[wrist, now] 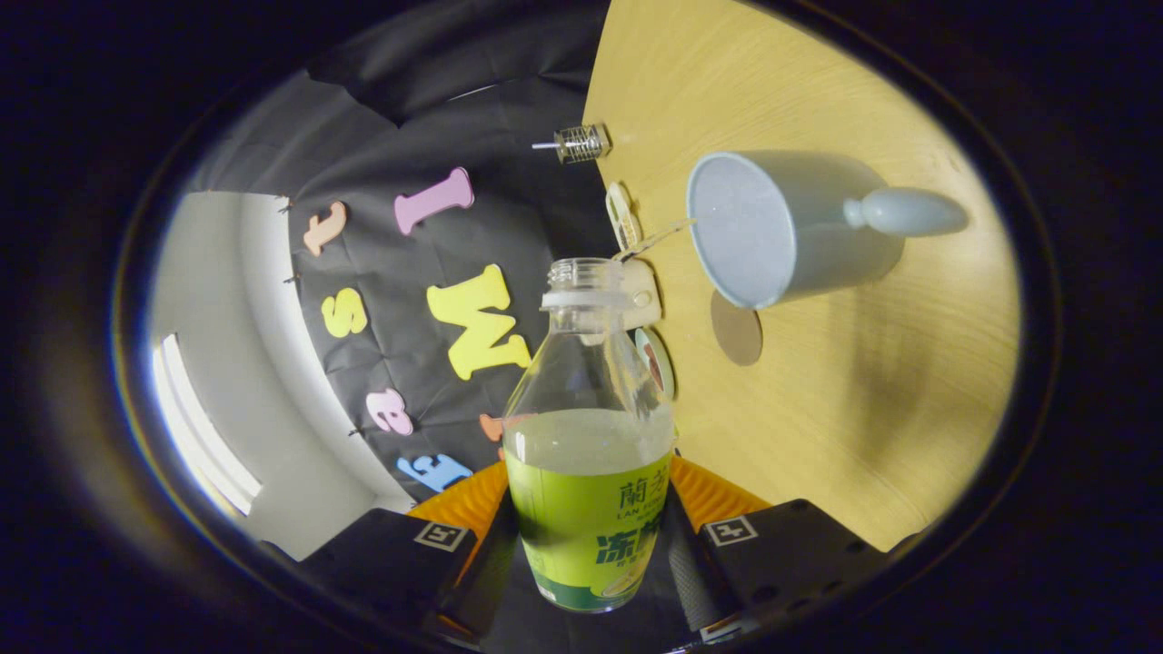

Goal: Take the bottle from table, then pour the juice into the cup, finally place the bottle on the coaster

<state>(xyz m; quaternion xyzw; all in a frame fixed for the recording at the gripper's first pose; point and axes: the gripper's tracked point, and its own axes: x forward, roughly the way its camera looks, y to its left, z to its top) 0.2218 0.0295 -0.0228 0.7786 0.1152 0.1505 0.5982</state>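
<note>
The bottle (589,436) sits clamped between the two fingers of the gripper (591,554), one pressing each side of its labelled lower body, its open neck pointing away from them. The whole view is rolled, so the table (863,409) stands almost on edge and the bottle lies tipped toward the cup (781,227). Pale juice fills roughly the lower half. The cup stands beyond the neck, with what looks like the coaster (736,329) beside its mouth.
</note>
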